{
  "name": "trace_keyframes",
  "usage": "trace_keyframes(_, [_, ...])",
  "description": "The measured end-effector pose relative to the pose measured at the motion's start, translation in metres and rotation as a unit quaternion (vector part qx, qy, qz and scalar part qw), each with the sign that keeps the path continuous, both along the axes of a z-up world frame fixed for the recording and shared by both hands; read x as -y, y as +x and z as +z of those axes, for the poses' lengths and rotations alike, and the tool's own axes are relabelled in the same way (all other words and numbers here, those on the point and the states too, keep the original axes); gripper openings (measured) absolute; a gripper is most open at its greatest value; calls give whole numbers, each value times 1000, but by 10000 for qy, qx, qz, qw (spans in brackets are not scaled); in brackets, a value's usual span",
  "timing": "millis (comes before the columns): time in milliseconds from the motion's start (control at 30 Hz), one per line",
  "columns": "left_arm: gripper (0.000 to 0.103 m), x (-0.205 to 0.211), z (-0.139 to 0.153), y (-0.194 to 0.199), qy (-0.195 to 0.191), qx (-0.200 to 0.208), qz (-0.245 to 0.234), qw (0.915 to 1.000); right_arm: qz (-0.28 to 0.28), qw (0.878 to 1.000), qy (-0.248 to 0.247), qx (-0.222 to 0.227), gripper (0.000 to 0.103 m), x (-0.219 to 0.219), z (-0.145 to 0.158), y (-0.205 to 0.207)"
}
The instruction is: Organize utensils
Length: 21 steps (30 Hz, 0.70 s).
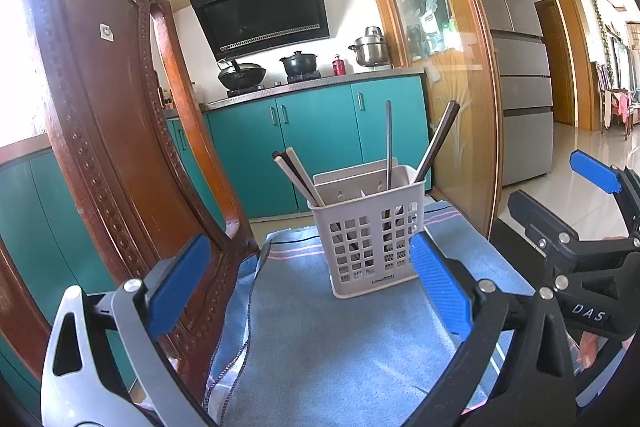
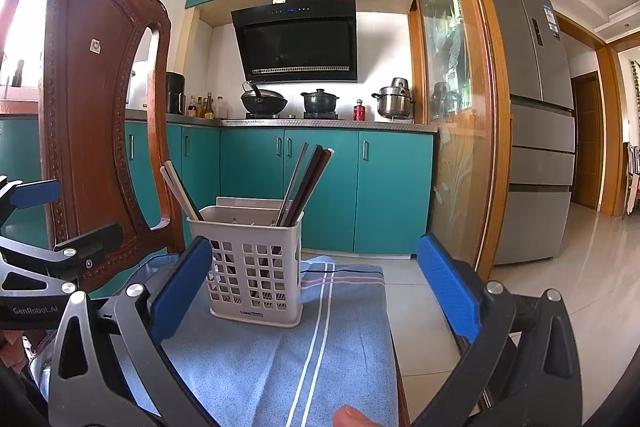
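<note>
A white slotted utensil basket (image 1: 370,241) stands upright on a blue cloth (image 1: 340,339); it also shows in the right wrist view (image 2: 252,267). Chopsticks stand in it: a pale and dark pair (image 1: 298,181) leaning left, a grey one (image 1: 388,143) upright, dark ones (image 1: 438,143) leaning right. In the right wrist view the dark chopsticks (image 2: 306,183) lean right and a pale pair (image 2: 180,193) leans left. My left gripper (image 1: 310,287) is open and empty, just short of the basket. My right gripper (image 2: 314,291) is open and empty, its left pad next to the basket.
A carved wooden chair back (image 1: 108,131) stands close on the left, also in the right wrist view (image 2: 100,115). The cloth's right edge (image 2: 384,307) drops to a tiled floor (image 2: 560,287). Teal cabinets (image 1: 320,147), a stove and a fridge (image 1: 520,75) lie beyond.
</note>
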<state>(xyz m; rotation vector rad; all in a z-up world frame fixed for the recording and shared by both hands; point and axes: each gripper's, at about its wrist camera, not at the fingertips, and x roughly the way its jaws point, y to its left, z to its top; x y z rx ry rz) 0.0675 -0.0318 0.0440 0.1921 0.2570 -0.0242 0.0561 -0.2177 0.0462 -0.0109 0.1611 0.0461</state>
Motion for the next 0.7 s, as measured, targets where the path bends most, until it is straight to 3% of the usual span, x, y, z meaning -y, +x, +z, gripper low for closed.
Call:
trace_keyframes(433, [100,0,-6,3,80,50,117,9999,4,10000,-8,-25,100,-2,-1,1])
trace_keyframes(567, [100,1,-8,6,84,-121,81,9999,4,10000,4,-63,100,-2,-2,3])
trace_keyframes(667, [100,-1,-12,13,100,-355,213,9991,-134,9994,11,-326,100,-1,-7,13])
trace_keyframes(700, [100,-3,-18,20,139,-564,372,9976,-347,9971,-111,-675,100,-2,-14,26])
